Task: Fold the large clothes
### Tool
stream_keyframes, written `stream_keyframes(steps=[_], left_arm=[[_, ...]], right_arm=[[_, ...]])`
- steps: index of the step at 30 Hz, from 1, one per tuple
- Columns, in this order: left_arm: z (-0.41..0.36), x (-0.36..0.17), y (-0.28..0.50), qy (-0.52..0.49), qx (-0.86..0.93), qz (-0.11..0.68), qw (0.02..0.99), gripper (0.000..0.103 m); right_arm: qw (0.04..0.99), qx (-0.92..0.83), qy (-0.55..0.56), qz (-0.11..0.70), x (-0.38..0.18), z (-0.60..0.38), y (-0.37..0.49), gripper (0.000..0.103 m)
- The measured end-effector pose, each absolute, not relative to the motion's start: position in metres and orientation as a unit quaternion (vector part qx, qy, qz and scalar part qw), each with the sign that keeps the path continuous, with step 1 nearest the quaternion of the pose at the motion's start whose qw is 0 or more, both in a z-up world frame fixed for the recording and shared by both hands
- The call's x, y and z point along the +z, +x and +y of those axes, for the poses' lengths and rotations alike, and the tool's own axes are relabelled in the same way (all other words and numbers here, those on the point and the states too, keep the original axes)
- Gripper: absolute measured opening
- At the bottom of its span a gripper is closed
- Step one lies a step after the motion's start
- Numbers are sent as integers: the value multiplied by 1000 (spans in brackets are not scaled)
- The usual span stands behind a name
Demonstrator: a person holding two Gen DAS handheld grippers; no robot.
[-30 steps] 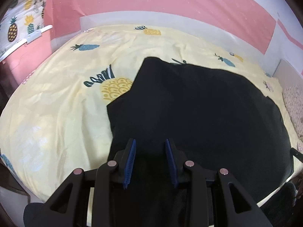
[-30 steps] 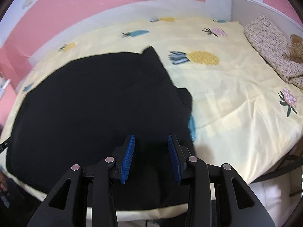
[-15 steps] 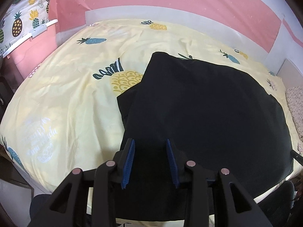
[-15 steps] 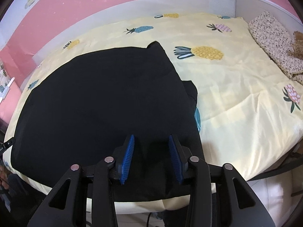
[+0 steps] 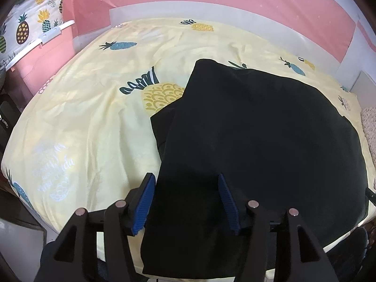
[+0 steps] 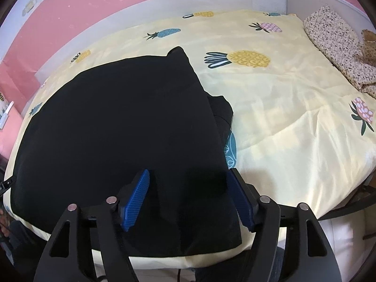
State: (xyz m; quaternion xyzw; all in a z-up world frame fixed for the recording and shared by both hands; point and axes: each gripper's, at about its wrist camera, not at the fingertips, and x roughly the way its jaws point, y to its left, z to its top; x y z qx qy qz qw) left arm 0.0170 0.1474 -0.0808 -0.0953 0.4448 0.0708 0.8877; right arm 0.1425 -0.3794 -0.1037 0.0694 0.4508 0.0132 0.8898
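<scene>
A large black garment (image 5: 258, 129) lies flat on the yellow pineapple-print bedspread (image 5: 94, 117); a folded layer sticks out at its left edge. It also shows in the right wrist view (image 6: 117, 122), with a layer sticking out at its right edge. My left gripper (image 5: 185, 202) is open and empty, above the garment's near left corner. My right gripper (image 6: 188, 199) is open and empty, above the garment's near right corner. The near hem hangs at the bed's front edge.
A speckled folded cloth (image 6: 338, 47) lies at the head of the bed on the right. A pink wall (image 5: 211, 0) with a white rail runs behind the bed. A pineapple-print curtain (image 5: 30, 23) hangs at far left. The bed's front edge (image 6: 211, 256) lies just below my grippers.
Both grippers have opened wider. Both have drawn back toward the bed's front edge, so more of the garment and bedspread shows.
</scene>
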Motion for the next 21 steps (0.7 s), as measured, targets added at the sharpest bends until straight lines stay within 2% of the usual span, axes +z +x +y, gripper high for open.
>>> stream_keyframes(steps=[9, 15, 16, 19, 21], left_arm=[[156, -92, 27, -109, 63, 449, 884, 77], [185, -112, 40, -200, 26, 456, 867, 91], [190, -116, 42, -216, 20, 458, 862, 93], [197, -126, 48, -246, -6, 460, 853, 93], [198, -130, 54, -258, -17, 462, 849, 93]], right_arm=[[882, 23, 98, 461, -113, -391, 158, 77], [868, 56, 141, 474, -123, -406, 176, 81], [864, 64, 154, 476, -126, -411, 179, 85], [852, 79, 178, 485, -135, -419, 188, 95], [843, 97, 201, 490, -142, -425, 194, 95]])
